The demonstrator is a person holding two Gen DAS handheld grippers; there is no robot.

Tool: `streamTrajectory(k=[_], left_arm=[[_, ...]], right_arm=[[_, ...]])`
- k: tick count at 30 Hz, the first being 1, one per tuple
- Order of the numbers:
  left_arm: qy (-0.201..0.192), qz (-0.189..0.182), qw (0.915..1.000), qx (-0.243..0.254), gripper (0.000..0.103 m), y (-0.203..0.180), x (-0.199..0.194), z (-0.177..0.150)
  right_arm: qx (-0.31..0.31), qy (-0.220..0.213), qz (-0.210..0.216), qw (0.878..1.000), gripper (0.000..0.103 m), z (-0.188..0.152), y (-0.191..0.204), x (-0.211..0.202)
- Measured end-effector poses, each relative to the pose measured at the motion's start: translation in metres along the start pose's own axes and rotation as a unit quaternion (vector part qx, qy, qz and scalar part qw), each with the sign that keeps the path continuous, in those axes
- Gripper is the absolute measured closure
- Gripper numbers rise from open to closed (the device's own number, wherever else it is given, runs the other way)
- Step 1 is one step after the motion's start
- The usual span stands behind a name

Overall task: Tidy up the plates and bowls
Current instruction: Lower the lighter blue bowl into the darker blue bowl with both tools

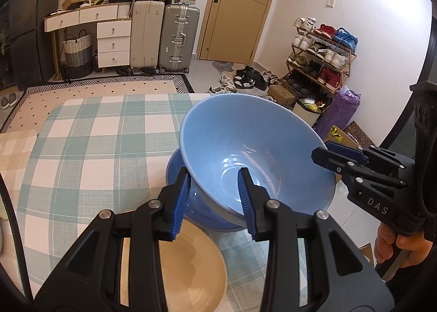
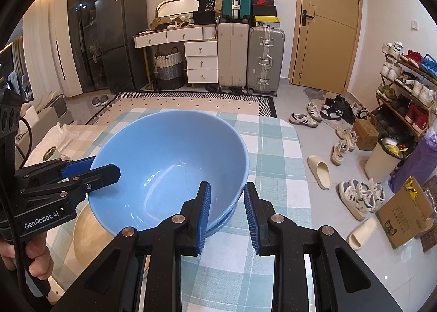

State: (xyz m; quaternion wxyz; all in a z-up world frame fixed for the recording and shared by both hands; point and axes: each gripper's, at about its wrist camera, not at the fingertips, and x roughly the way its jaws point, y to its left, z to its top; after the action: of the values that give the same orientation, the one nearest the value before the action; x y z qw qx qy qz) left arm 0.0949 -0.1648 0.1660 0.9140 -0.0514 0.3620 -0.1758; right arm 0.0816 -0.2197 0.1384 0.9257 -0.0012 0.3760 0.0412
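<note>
A large light-blue bowl [image 1: 254, 142] hangs tilted above a second blue bowl [image 1: 199, 213] that stands on the checked table. My left gripper [image 1: 213, 183] is shut on its near rim, one finger inside and one outside. My right gripper [image 1: 323, 150] clamps the opposite rim. In the right wrist view the held blue bowl [image 2: 164, 164] fills the middle, with my right gripper [image 2: 227, 189] astride its right rim and my left gripper [image 2: 105, 167] on its left rim. The lower bowl [image 2: 226, 223] peeks out underneath. A cream bowl [image 1: 191, 271] sits close by at the front.
The table [image 2: 273, 148] wears a green-and-white checked cloth and ends at a rounded right edge. Beyond it the floor holds scattered shoes [image 2: 319, 167], cardboard boxes [image 2: 404, 219] and a shoe rack [image 2: 407, 88]. Suitcases [image 2: 251, 58] and a door [image 2: 325, 25] line the far wall.
</note>
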Motion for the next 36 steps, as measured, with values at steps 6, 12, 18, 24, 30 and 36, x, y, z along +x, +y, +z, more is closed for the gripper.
streamTrajectory(k=[6,12,18,24,30,36], left_arm=[[0.004,0.015,0.9999,0.002,0.071,0.009,0.019,-0.001],[0.019,0.022,0.9996,0.002,0.071,0.016,0.045,-0.003],[0.023,0.026,0.9994,0.008,0.071,0.021,0.072,-0.007],[0.024,0.036,0.9988,0.022,0.071,0.02,0.093,-0.013],[0.026,0.047,0.9981,0.031,0.071,0.018,0.106,-0.018],[0.028,0.06,0.9967,0.046,0.071,0.015,0.117,-0.022]], right_arm=[[0.006,0.005,0.01,1.0,0.077,-0.001,0.002,0.019],[0.016,0.02,0.02,0.999,0.077,-0.003,-0.002,0.047],[0.018,0.033,0.016,0.999,0.077,-0.008,-0.007,0.067],[0.028,0.039,0.013,0.999,0.077,-0.013,-0.014,0.083],[0.028,0.05,0.014,0.998,0.077,-0.022,-0.016,0.097],[0.034,0.054,0.017,0.998,0.077,-0.028,-0.021,0.105]])
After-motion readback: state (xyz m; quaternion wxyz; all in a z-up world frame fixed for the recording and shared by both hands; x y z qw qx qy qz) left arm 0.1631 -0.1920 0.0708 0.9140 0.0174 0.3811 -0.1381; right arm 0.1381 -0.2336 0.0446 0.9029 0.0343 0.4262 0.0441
